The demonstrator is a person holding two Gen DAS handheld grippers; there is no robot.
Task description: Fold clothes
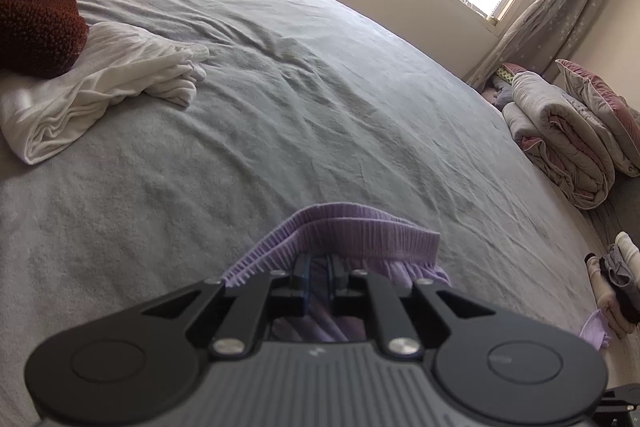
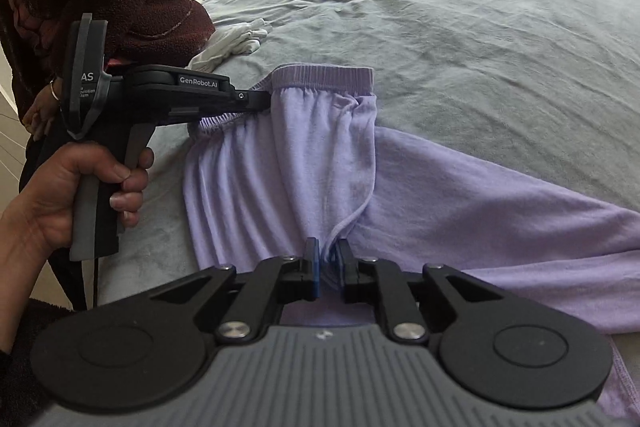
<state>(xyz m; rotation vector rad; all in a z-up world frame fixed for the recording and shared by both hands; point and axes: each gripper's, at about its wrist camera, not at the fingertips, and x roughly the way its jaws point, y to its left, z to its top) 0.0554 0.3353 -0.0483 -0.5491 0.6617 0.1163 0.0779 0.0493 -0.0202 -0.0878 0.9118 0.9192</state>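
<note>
So the purple pants (image 2: 304,155) are lying on the grey bed sheet (image 2: 480,27), waistband (image 2: 322,73) up at 12 o'clock in the right wrist view and a leg trailing off toward 3 o'clock. The left gripper (image 1: 318,267) has its jaws slightly apart around the waistband, fabric between them, not really squeezing as far as I can see. Same with the right gripper (image 2: 329,259) down at the crotch seam, at 6 o'clock: jaws a little apart, a fold of cloth sitting loosely in the gap.

What worries me: if either hand lifts or pulls now, the cloth probably just slides out and the fold falls open. The bunched layers near the waistband could also drag unevenly and give a crooked fold. That white garment (image 1: 100,91) at 10 o'clock in the left view is near enough to get swept up if the pants go that way.
</note>
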